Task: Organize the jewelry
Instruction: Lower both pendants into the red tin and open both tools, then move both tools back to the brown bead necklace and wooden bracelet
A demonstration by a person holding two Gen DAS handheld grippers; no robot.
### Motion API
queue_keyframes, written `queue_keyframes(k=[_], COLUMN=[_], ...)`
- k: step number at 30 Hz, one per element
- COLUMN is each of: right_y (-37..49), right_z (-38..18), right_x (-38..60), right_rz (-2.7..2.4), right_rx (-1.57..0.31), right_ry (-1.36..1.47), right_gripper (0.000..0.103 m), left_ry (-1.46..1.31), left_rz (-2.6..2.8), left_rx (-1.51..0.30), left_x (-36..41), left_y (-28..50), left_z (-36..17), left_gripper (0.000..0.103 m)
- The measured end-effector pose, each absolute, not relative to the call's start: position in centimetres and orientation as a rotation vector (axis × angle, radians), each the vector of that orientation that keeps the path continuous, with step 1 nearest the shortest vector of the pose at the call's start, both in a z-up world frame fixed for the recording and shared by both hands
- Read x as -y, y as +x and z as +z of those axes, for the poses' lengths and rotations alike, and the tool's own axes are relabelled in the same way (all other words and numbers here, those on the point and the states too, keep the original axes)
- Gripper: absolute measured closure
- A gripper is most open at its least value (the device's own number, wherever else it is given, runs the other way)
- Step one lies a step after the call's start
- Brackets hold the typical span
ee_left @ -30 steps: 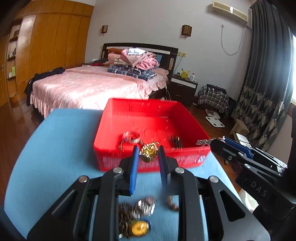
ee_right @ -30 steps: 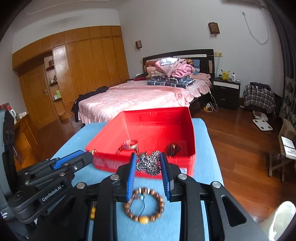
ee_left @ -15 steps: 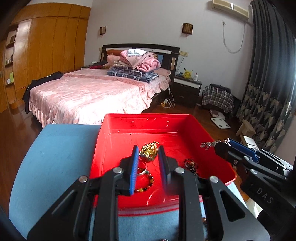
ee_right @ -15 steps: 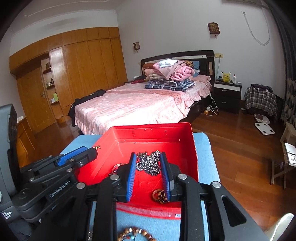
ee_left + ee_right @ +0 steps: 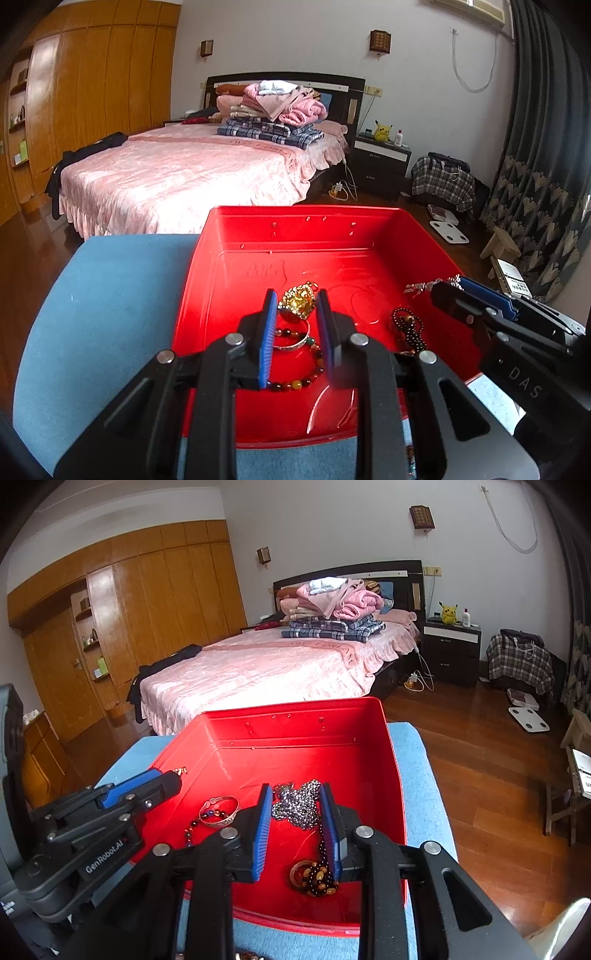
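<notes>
- Hovering over the red tray [image 5: 236, 236], the left gripper [image 5: 293, 306] is pinching a gold pendant [image 5: 298, 300] between its blue pads, jaws narrowed around it at the centre of the left wrist frame.
- The right gripper [image 5: 293, 805] is clamping a bunched silver chain [image 5: 299, 805] in the same way, at the middle of the right wrist frame, with the loose end drooping toward the tray floor.
- Both pieces are hanging above the tray's interior, not resting on it, as far as these views are showing; the drop is straight down from each gripper.
- Lying below the left gripper are a silver bangle [image 5: 293, 341] and a coloured bead bracelet [image 5: 295, 384], so the pendant is looking set to land on or just beside them.
- Sitting under the right gripper, lower centre, is a dark bead bracelet [image 5: 314, 877]; the chain's tail is dangling near it, and whether it is touching is hard to tell.
- The tray is standing on the blue tabletop [image 5: 110, 295], with a few more pieces peeking out at the bottom edge of both frames, too cut off to name.
- Judging the step: both grippers are placed for a release, neither nearer than the other, and tangling of the chain with the beads is looking like the one risk.
</notes>
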State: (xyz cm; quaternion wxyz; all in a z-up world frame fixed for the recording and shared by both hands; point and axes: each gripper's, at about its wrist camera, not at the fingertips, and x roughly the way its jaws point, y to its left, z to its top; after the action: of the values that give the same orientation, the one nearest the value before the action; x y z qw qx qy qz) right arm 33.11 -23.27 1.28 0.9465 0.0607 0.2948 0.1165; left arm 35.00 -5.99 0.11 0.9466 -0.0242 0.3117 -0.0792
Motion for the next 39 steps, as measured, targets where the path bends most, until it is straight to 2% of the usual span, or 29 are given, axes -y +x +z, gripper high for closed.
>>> queue_keyframes(k=[1,2,3,5,8,13,16,22,39], right_y=[33.4,33.5,33.7,33.6,32.8,30.0,28.1,24.1,16.2], right_z=[1.2,1.3,1.4,1.8,2.2,3.2,3.4,2.6,-2.9], right_x=[23.1,23.1,23.2,23.5,24.1,25.7,26.2,26.3,25.0], right_rz=[0.232,0.223,0.218,0.211,0.198,0.176,0.168,0.168,0.139], right_rx=[-0.608,-0.608,-0.608,-0.592,-0.575,-0.532,-0.521,-0.534,-0.661], right_ry=[0.115,0.112,0.113,0.116,0.128,0.178,0.183,0.189,0.125], right_gripper=[0.075,0.071,0.057,0.055,0.052,0.026,0.018,0.01,0.008], left_ry=[-0.046,-0.044,-0.047,-0.053,-0.071,-0.062,-0.054,-0.061,-0.025], left_rz=[-0.156,-0.153,-0.146,-0.135,-0.137,-0.131,-0.124,-0.116,-0.061], left_rx=[-0.645,-0.648,-0.646,-0.625,-0.604,-0.545,-0.535,-0.55,-0.657], left_x=[6.0,5.9,5.8,5.4,4.7,3.3,2.5,1.1,0.3], left_y=[35.2,35.2,35.2,34.9,34.1,31.2,28.8,24.8,16.2], left_z=[0.0,0.0,0.0,0.2,1.0,2.8,3.3,2.8,-3.5], left_gripper=[0.081,0.072,0.052,0.038,0.033,0.016,0.013,0.01,0.009])
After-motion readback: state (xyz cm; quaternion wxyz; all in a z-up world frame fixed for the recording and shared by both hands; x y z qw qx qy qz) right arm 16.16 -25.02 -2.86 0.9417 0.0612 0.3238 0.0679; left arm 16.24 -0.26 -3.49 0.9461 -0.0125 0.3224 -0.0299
